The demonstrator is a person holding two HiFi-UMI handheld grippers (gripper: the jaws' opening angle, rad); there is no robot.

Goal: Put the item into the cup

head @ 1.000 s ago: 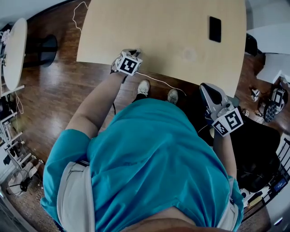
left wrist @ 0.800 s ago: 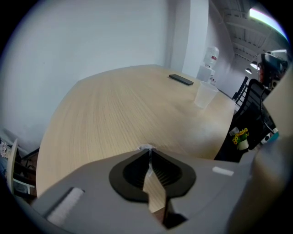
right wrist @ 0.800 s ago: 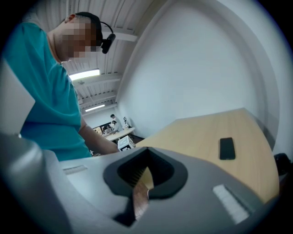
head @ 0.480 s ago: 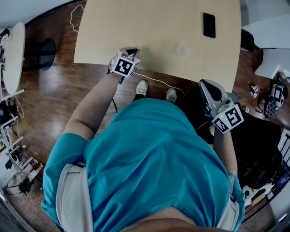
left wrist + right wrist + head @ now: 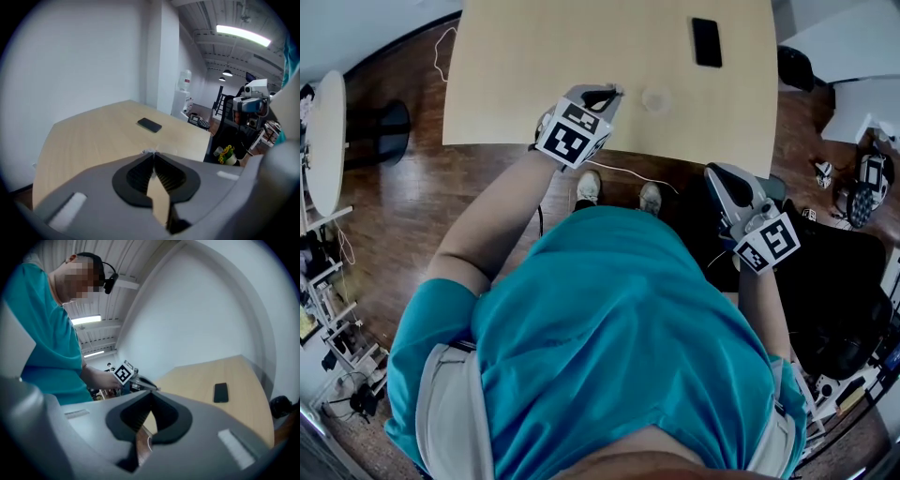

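I'm pinching the tiny pale item [image 5: 148,152] at my left gripper [image 5: 614,91] tips, jaws just closing nearly shut, left of the faint clear cup [image 5: 654,98]. It's probably light and flimsy, so a tip hold suits it. I'm keeping my right gripper [image 5: 150,393] closed and empty.

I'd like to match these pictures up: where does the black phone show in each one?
Head view: phone at the upper right, lying on the table.
Left gripper view: phone near the centre, just above the jaws.
Right gripper view: phone right of centre.
Shared landmark: the pale table top beneath it.
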